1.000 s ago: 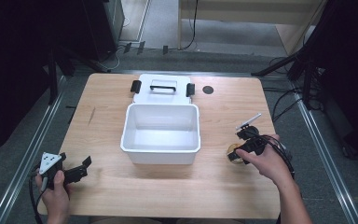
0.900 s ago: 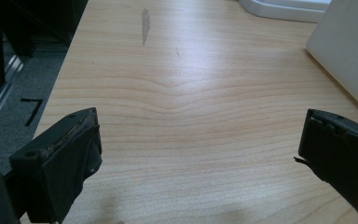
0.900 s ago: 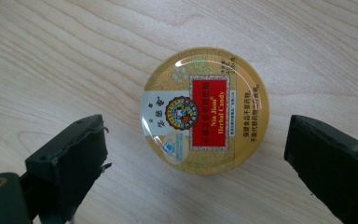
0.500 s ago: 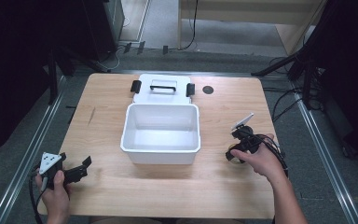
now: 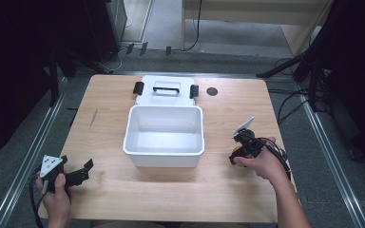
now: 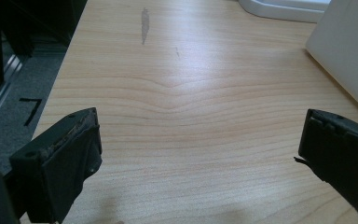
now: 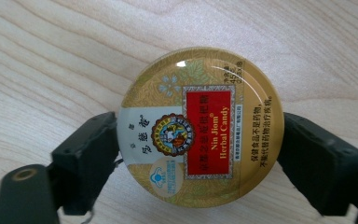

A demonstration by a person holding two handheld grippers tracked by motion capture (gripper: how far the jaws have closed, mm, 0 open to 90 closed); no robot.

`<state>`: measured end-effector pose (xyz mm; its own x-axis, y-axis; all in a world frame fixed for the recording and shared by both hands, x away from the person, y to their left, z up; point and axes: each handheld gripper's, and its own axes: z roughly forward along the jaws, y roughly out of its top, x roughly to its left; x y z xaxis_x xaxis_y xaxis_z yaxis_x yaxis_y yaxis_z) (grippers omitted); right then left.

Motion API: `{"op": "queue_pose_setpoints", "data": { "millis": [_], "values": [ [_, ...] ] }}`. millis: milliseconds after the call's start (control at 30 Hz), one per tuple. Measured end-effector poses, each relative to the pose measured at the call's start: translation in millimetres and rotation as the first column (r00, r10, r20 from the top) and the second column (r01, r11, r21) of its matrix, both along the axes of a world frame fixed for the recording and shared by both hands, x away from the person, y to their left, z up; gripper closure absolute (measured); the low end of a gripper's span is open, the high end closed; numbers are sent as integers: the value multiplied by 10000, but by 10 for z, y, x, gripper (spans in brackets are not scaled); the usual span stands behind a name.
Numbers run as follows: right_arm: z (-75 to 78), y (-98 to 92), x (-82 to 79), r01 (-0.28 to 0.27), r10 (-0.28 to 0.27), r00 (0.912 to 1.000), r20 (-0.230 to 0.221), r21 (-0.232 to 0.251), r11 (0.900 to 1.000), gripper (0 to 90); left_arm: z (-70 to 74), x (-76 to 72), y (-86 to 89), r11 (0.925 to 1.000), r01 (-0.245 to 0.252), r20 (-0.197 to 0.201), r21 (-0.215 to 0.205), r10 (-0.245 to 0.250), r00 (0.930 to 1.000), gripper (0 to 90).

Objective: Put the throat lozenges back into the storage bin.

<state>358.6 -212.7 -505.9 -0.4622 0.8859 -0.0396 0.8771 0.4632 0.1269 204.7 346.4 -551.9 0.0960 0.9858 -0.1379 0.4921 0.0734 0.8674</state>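
At the table's near left corner the left gripper [image 5: 73, 176] rests on the wooden table [image 5: 171, 190], jaws wide apart | near right: right gripper [image 7: 198, 154] clamps a round gold candy tin [image 7: 200, 126] by its sides | centre: open white box [image 5: 164, 130] | behind it, touching: its lid [image 5: 166, 90]

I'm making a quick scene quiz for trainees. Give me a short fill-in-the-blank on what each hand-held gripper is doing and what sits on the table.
1. The right hand-held gripper has its jaws on either side of a round candy ____.
2. The left hand-held gripper is ____, with only bare table between its jaws.
3. The white bin mid-table is ____ inside.
4. The lid with the black handle lies ____ the bin, at the far side.

Missing words: tin; open; empty; behind
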Motion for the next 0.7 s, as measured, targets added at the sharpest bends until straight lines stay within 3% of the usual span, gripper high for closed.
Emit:
{"op": "queue_pose_setpoints", "data": {
  "millis": [333,700],
  "values": [
    [40,-3,-11,-159,158,9998,133,132,9998,202,0,1,-1,10000,-7,-4,4,7,10000,0],
    [237,39,-13,-347,337,9984,445,229,9991,203,0,1,0,10000,-9,-1,-3,9,10000,0]
  ]
}}
